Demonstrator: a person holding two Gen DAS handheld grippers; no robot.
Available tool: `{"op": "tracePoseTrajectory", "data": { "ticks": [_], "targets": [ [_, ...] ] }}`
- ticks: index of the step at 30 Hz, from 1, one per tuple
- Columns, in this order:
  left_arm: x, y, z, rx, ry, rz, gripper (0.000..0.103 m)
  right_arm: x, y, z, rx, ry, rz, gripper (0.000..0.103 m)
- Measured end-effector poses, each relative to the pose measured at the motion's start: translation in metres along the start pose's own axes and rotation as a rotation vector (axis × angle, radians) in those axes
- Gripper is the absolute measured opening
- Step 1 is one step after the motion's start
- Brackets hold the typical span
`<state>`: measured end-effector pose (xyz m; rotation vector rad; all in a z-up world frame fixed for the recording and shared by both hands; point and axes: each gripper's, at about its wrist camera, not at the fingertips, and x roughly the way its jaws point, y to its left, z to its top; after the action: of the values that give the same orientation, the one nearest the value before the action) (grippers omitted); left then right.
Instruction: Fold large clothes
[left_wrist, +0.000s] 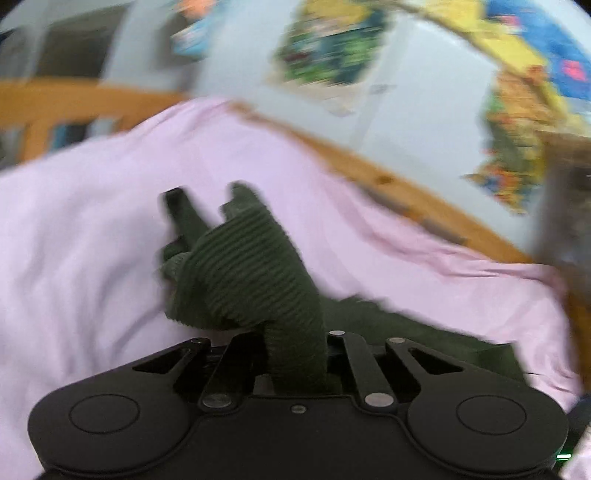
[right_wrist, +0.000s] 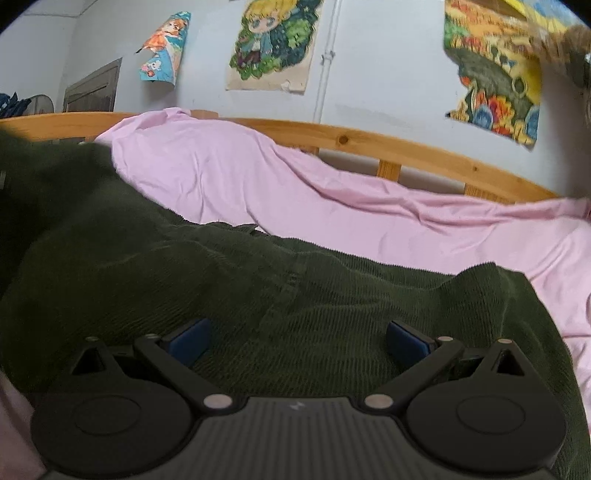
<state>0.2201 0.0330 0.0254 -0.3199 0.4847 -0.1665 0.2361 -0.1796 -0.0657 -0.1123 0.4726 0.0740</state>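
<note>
A dark green corduroy garment lies spread over the pink sheet of a bed. In the blurred left wrist view a bunched fold of the green garment rises from between the jaws of my left gripper, which is shut on it. The cloth wraps one finger, and only the other black fingertip shows. My right gripper is held low over the garment near its front edge. Its blue pads stand wide apart with flat cloth under them, pinching nothing.
A wooden bed rail runs along the far side of the pink sheet. Behind it, a pale blue wall holds several colourful posters and a white pipe. A dark door is at the far left.
</note>
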Motion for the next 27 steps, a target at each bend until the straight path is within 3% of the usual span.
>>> {"op": "tracePoseTrajectory", "data": {
  "ticks": [5,8,11,13,15,17,19,23,27],
  "targets": [
    [-0.001,-0.061,0.029,0.249,-0.025,-0.222,0.009,-0.008,-0.026,0.012,0.038,0.047,0.022,0.103],
    [0.009,-0.096,0.036,0.373,0.038,-0.349,0.009,-0.01,-0.044,0.01,0.051,0.091,0.034,0.101],
    [0.028,-0.125,0.031,0.419,0.093,-0.445,0.009,-0.018,-0.069,0.013,0.105,0.103,-0.017,0.094],
    [0.045,-0.139,0.024,0.444,0.136,-0.478,0.009,-0.035,-0.092,0.019,0.131,0.07,-0.079,0.094],
    [0.064,-0.149,0.015,0.442,0.199,-0.492,0.009,-0.054,-0.122,0.025,0.184,0.031,-0.068,0.094],
    [0.076,-0.154,0.005,0.445,0.244,-0.498,0.01,-0.067,-0.162,0.03,0.338,0.02,0.044,0.094],
    [0.08,-0.154,-0.003,0.469,0.254,-0.502,0.01,-0.069,-0.197,0.032,0.524,0.038,0.226,0.094],
    [0.081,-0.153,-0.013,0.511,0.25,-0.501,0.01,-0.048,-0.225,0.038,0.791,0.073,0.573,0.103],
    [0.081,-0.154,-0.014,0.547,0.234,-0.492,0.01,-0.001,-0.22,0.045,0.954,0.136,0.739,0.103]
  ]
}}
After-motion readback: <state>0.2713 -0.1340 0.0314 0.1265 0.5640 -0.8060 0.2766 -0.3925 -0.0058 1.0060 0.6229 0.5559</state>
